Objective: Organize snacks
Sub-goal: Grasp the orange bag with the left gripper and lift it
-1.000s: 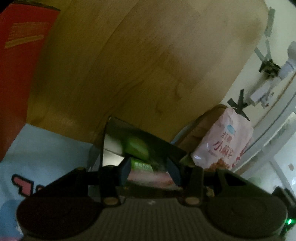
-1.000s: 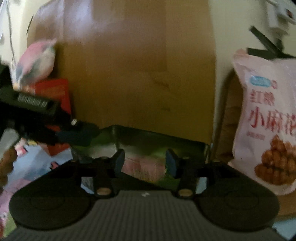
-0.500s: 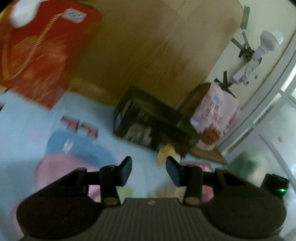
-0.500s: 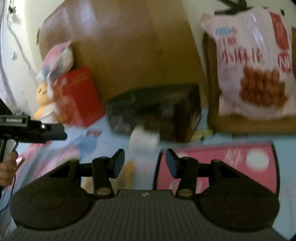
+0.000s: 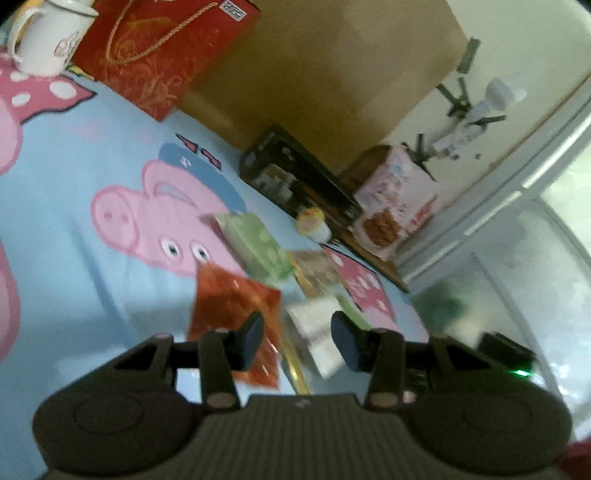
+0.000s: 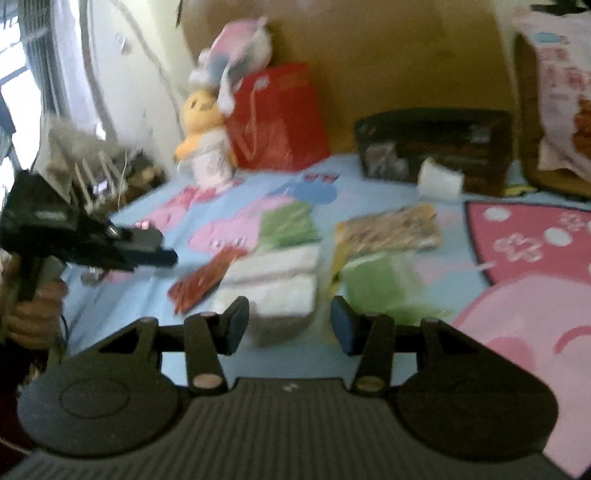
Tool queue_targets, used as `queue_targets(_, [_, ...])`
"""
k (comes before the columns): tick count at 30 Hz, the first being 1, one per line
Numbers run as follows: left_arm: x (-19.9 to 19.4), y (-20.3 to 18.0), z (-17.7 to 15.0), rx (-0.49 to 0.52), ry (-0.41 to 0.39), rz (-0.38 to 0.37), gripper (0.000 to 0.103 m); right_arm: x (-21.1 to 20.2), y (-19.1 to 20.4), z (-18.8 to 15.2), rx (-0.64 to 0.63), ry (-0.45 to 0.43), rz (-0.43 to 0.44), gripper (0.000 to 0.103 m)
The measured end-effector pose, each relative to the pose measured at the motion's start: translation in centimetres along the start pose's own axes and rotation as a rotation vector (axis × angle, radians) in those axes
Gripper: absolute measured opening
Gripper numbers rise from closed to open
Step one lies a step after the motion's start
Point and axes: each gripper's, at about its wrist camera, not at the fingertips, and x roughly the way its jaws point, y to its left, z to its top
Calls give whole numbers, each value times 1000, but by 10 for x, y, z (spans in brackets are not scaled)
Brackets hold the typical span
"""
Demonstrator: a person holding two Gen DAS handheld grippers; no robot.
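Note:
Several snack packets lie on a blue cartoon-pig cloth (image 5: 74, 177): a red packet (image 5: 232, 314), a green packet (image 5: 255, 245), a white packet (image 5: 314, 325) and a brownish packet (image 5: 317, 269). A small yellow cup (image 5: 312, 223) stands by a dark open box (image 5: 295, 181). My left gripper (image 5: 297, 341) hovers open over the red and white packets, holding nothing. My right gripper (image 6: 290, 325) is open above the white packet (image 6: 273, 280), with a green packet (image 6: 380, 284) to its right. The right wrist view shows the left gripper (image 6: 168, 256) held by a hand (image 6: 33, 314).
A big pink snack bag (image 5: 395, 206) leans at the wall right of the dark box (image 6: 432, 144). A red gift bag (image 5: 162, 48), a white mug (image 5: 48, 33) and a plush toy (image 6: 207, 140) stand at the back. A wooden board (image 5: 332, 74) rises behind.
Both grippers have pulled back from the dark box and dipped, so the loose packets on the cloth have come into view. Both pairs of jaws kept their gaps.

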Motion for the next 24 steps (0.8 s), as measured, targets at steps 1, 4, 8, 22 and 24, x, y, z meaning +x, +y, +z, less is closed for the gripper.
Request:
queue_targets(1, [-2, -1, -4, 2, 10, -15, 41, 3, 6, -2, -17, 5, -15, 53])
queue_targets(4, [-6, -2, -16, 11, 27, -4, 41, 6, 19, -3, -28, 19, 21, 53])
queue_targets(8, [-11, 12, -23, -53, 12, 28, 41, -3, 33, 3, -131, 15, 21, 52])
queue_targets(22, [-19, 38, -39, -206, -26, -43, 41, 108, 42, 98, -177, 245, 202, 51])
queue_targets(24, [-16, 40, -40, -220, -33, -37, 40, 134, 38, 104, -169, 310, 200, 51])
